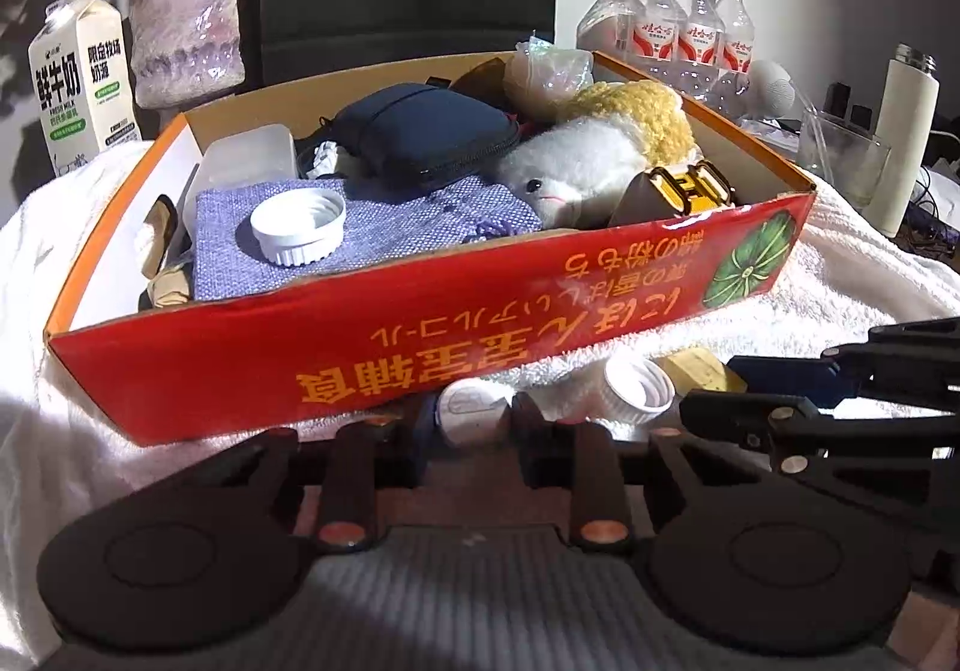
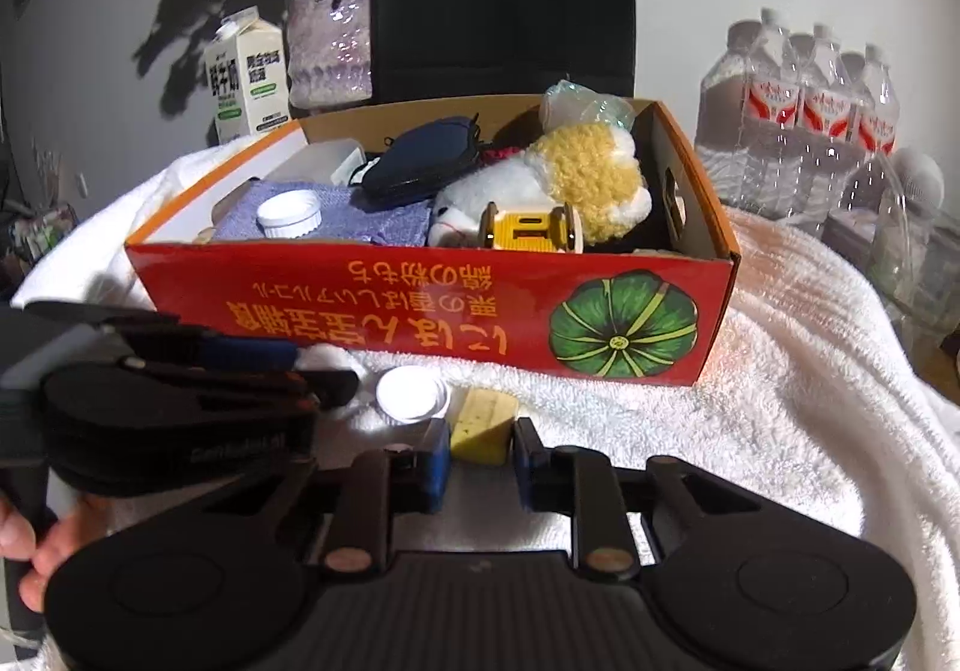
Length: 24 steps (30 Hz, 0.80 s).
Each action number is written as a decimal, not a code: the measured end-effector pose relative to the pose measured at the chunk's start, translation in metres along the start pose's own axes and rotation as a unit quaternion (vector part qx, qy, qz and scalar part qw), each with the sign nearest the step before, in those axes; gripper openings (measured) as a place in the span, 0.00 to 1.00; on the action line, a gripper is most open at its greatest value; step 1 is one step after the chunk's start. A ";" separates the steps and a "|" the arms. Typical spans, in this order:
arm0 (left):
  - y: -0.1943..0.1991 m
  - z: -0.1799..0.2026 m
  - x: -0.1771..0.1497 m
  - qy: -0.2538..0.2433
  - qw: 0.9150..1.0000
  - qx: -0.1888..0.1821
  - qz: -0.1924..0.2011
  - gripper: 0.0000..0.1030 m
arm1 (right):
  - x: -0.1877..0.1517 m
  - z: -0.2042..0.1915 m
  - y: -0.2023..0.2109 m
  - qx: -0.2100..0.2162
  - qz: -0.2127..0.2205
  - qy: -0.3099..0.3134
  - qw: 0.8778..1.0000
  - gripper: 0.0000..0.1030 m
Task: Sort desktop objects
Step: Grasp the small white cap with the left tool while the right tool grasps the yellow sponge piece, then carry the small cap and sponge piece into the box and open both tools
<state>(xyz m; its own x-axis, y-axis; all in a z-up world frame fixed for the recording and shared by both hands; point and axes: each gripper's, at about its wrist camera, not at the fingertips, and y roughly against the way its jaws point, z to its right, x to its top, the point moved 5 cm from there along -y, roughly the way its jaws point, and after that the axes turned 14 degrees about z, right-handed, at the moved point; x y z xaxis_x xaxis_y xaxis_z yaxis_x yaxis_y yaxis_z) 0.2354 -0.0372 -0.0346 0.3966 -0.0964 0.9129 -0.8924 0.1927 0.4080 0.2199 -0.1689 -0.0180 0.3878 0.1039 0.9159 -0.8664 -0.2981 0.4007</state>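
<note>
My left gripper (image 1: pixel 474 419) has its jaws pinching a white cap (image 1: pixel 471 412) on the white towel (image 1: pixel 840 299) just in front of the red box (image 1: pixel 420 335). My right gripper (image 2: pixel 480 455) has its jaws closed on a yellow wedge (image 2: pixel 483 425), with a second white cap (image 2: pixel 413 394) just beside it. Inside the box lie a white lid (image 1: pixel 298 226) on a purple cloth (image 1: pixel 384 233), a navy pouch (image 1: pixel 426 131), a plush toy (image 1: pixel 576 170), a yellow toy car (image 2: pixel 531 228) and a clear tub (image 1: pixel 249 155).
</note>
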 end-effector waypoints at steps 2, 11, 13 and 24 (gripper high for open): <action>0.002 0.001 0.000 -0.003 1.000 0.001 0.001 0.27 | 0.001 0.000 0.003 0.001 0.004 0.000 1.000 0.20; 0.058 0.005 0.012 0.008 0.999 0.004 0.043 0.27 | 0.022 0.002 0.041 -0.001 0.042 -0.014 0.999 0.20; 0.080 0.007 0.016 0.011 0.998 0.000 0.060 0.27 | 0.026 -0.004 0.061 0.001 0.056 -0.002 0.998 0.20; 0.221 0.027 0.016 0.011 0.988 0.006 0.151 0.27 | 0.027 -0.031 0.200 0.018 0.153 -0.022 0.988 0.20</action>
<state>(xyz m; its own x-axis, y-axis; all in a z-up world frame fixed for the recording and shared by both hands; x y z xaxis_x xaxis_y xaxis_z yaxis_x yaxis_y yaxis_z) 0.0388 -0.0223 0.0701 0.1159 -0.0149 0.9931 -0.9731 0.1987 0.1166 0.0474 -0.1960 0.0873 0.1237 -0.0373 0.9916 -0.9340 -0.3419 0.1037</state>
